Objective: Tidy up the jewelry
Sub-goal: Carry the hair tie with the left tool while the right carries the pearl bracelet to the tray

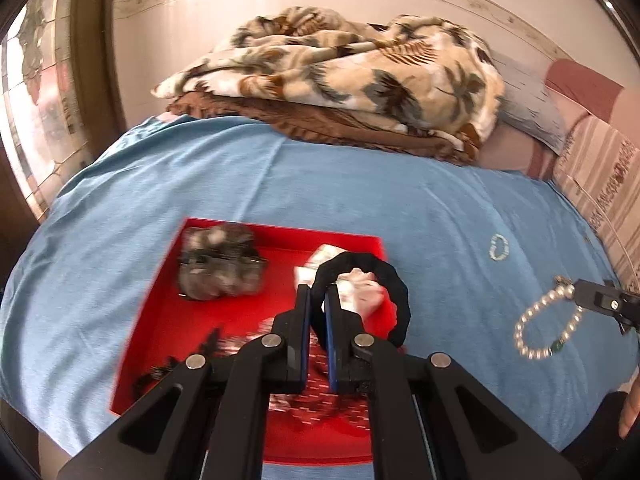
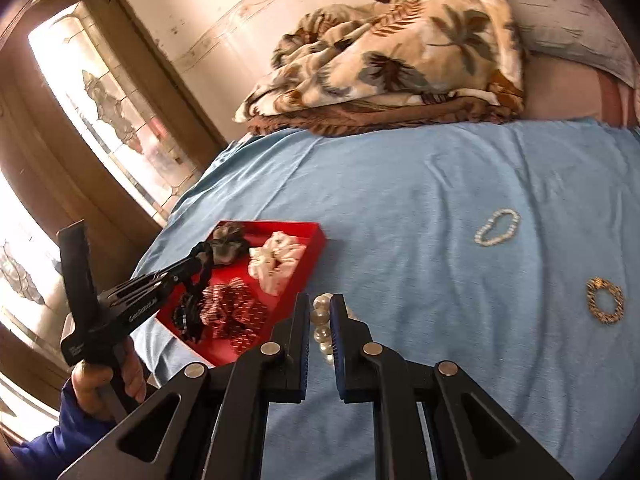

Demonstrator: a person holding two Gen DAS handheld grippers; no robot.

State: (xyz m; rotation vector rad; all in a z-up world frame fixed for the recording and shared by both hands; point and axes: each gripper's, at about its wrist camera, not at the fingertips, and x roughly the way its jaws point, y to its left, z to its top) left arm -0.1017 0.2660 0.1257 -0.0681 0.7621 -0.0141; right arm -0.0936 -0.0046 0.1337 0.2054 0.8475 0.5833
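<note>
My left gripper (image 1: 318,294) is shut on a black scrunchie (image 1: 374,264) and holds it over the red tray (image 1: 160,320); it also shows in the right wrist view (image 2: 196,260). The tray (image 2: 312,236) holds a grey furry scrunchie (image 1: 218,268), a white scrunchie (image 2: 276,260), a red patterned scrunchie (image 2: 234,316) and a black lacy piece (image 1: 176,364). My right gripper (image 2: 323,304) is shut on a pearl bracelet (image 2: 322,328), whose loop (image 1: 544,324) hangs over the blue sheet. A small pale bead bracelet (image 2: 498,226) and a gold chain bracelet (image 2: 605,300) lie on the sheet.
The blue sheet (image 1: 360,192) covers the bed. A folded leaf-print blanket (image 1: 340,76) and a pillow (image 1: 532,108) lie at the far end. A door with patterned glass (image 2: 104,108) stands to the left of the bed.
</note>
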